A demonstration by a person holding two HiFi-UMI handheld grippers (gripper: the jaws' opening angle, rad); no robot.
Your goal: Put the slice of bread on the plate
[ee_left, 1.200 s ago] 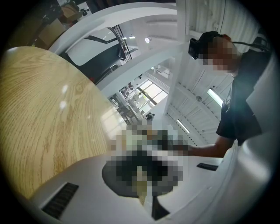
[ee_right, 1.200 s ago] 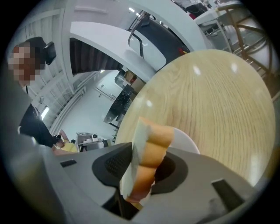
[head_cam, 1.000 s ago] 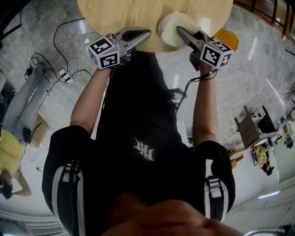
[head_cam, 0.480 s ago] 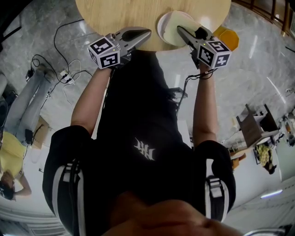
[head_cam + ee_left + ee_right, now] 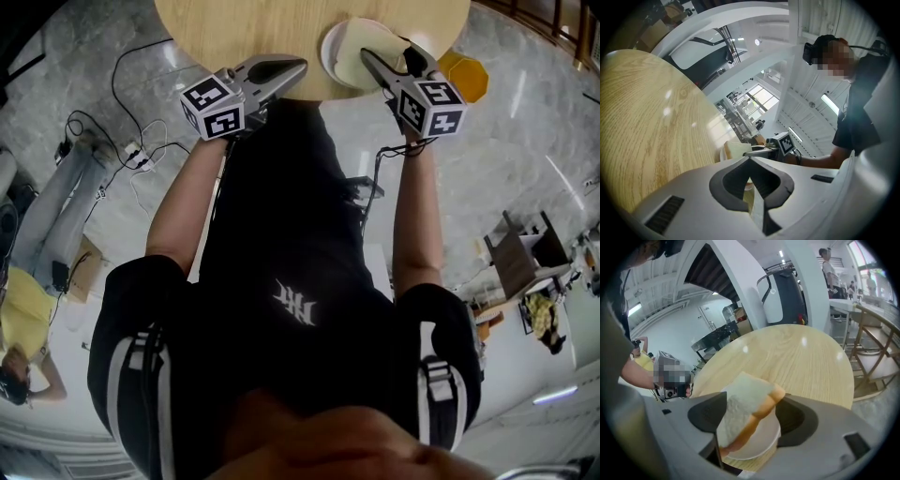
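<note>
A slice of white bread [image 5: 745, 411] with a brown crust leans tilted between the jaws of my right gripper [image 5: 752, 420], its lower edge over a white plate [image 5: 761, 446]. The jaws are opening; the slice rests against the left one and a gap shows on the right. In the head view the plate [image 5: 336, 58] sits at the near edge of the round wooden table [image 5: 244, 28], with the right gripper [image 5: 384, 52] above it. My left gripper [image 5: 298, 66] hovers shut and empty at the table's edge, left of the plate. From the left gripper view the bread [image 5: 736, 149] shows ahead.
An orange seat [image 5: 466, 77] stands just right of the table. Wooden chairs [image 5: 874, 348] line the table's right side. Cables [image 5: 131, 150] run over the marble floor at the left, near a person in yellow [image 5: 19, 319].
The right gripper has rolled and its jaws have spread wider. The bread, gripped before, now leans loose over the plate. The left gripper has stayed where it was.
</note>
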